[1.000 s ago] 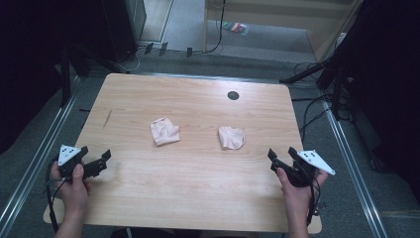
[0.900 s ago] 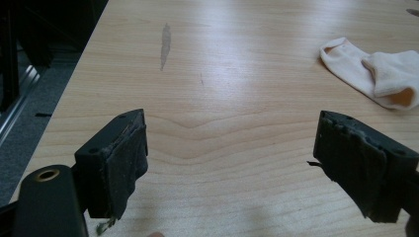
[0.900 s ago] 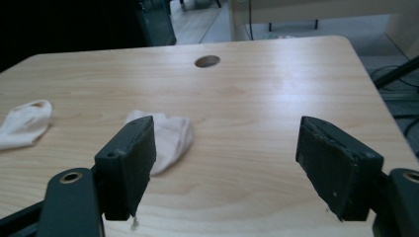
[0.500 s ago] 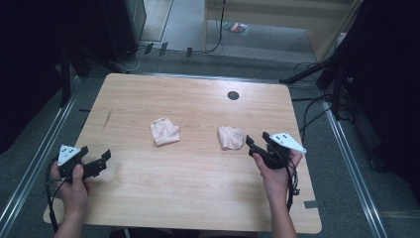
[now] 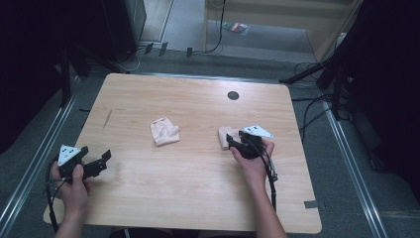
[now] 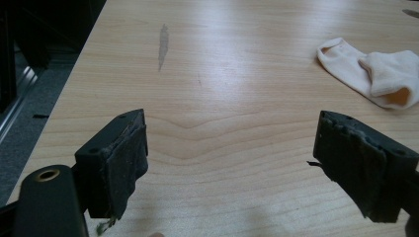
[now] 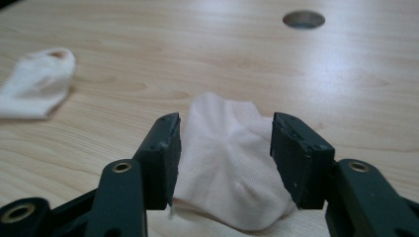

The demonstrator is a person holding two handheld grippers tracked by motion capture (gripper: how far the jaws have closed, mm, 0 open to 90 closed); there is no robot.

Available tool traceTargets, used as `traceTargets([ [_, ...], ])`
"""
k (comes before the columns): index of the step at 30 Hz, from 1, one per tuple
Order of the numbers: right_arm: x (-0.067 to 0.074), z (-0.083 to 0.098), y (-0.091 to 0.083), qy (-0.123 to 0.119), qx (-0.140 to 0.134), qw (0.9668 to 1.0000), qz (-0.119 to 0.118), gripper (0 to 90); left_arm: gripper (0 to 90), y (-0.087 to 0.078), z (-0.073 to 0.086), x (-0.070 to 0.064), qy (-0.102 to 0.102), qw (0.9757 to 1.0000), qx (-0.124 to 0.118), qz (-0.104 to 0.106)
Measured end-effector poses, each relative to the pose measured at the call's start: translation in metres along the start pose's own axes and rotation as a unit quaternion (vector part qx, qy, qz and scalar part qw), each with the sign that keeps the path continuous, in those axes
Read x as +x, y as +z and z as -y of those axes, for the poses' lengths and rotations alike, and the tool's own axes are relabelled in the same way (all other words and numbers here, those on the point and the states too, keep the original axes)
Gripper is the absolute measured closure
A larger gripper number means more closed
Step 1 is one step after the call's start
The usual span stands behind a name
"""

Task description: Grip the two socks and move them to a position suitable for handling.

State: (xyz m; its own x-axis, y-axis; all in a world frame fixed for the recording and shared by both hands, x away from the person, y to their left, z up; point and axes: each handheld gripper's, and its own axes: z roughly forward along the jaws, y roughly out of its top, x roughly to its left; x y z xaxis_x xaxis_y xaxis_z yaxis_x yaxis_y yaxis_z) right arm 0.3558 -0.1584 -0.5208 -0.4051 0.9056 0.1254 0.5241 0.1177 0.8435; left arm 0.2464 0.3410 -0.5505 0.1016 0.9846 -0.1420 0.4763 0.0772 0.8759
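Pale wood makes up the surface [image 5: 188, 198], ringed by dark floor, cables and black stands, with a round cable hole [image 5: 233, 95] toward its far edge. 2 small cream socks lie on it, well apart from each other.

By my reading, the step in hand is the grasp of the right sock [image 5: 224, 136]. The right gripper [image 7: 225, 158] has its fingers [image 7: 163, 153] parted on either side of the crumpled cloth, which bulges up between them; they look near it, but I cannot tell whether the pads already touch. The next move likely calls for pressing low to the wood and closing so both layers are caught, not just a top fold.

This sock is soft, ribbed knit, bunched into a rumpled mound with creases fanning from its middle. The left sock [image 6: 375, 74] lies flatter, folded over, its opening showing.

The left gripper [image 5: 94, 164] hovers near the surface's left edge, fingers [image 6: 118, 158] wide apart and holding nothing, well short of that sock.
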Motion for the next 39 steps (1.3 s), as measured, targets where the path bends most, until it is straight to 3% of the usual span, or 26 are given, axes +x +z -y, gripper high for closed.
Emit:
traceTargets([
  [2,0.000,0.005,0.013,0.002,0.019,0.9995,0.024,38.7,14.1,0.000,0.000,0.000,0.000,1.0000,-0.001,0.001],
  [3,-0.002,0.009,0.023,0.004,0.032,0.9992,0.025,37.0,14.1,0.000,0.000,0.000,-0.002,1.0000,-0.002,0.002],
  [6,-0.003,0.013,0.030,0.004,0.050,0.9982,0.034,39.7,14.1,0.000,0.000,0.001,-0.003,1.0000,0.000,0.002],
  [9,-0.003,0.014,0.030,-0.010,0.053,0.9968,0.060,57.0,14.1,0.000,0.000,0.001,-0.004,1.0000,0.000,0.002],
  [12,-0.003,0.014,0.030,-0.013,0.054,0.9963,0.066,63.5,14.1,0.000,0.000,0.001,-0.003,1.0000,-0.001,0.002],
  [15,-0.005,0.014,0.029,-0.012,0.053,0.9952,0.081,83.5,14.1,0.000,0.000,0.001,-0.005,1.0000,-0.001,0.002],
  [21,-0.004,0.014,0.028,-0.014,0.047,0.9947,0.091,86.1,14.0,0.000,0.000,0.002,-0.009,1.0000,0.000,-0.001],
  [25,-0.003,0.011,0.018,0.013,0.030,0.9966,0.076,86.3,14.0,0.000,0.000,0.001,-0.006,1.0000,-0.001,-0.004],
  [29,0.004,0.004,0.004,0.008,0.008,0.9975,0.070,86.2,14.0,0.000,0.000,0.002,-0.011,0.9999,-0.003,-0.005],
  [34,0.017,-0.007,-0.031,0.000,-0.042,0.9969,0.066,86.3,14.0,0.000,0.000,0.001,-0.010,0.9999,0.000,-0.008],
  [39,0.027,-0.010,-0.053,-0.006,-0.055,0.9967,0.059,86.3,14.0,0.000,0.000,0.003,-0.016,0.9999,0.002,-0.006],
])
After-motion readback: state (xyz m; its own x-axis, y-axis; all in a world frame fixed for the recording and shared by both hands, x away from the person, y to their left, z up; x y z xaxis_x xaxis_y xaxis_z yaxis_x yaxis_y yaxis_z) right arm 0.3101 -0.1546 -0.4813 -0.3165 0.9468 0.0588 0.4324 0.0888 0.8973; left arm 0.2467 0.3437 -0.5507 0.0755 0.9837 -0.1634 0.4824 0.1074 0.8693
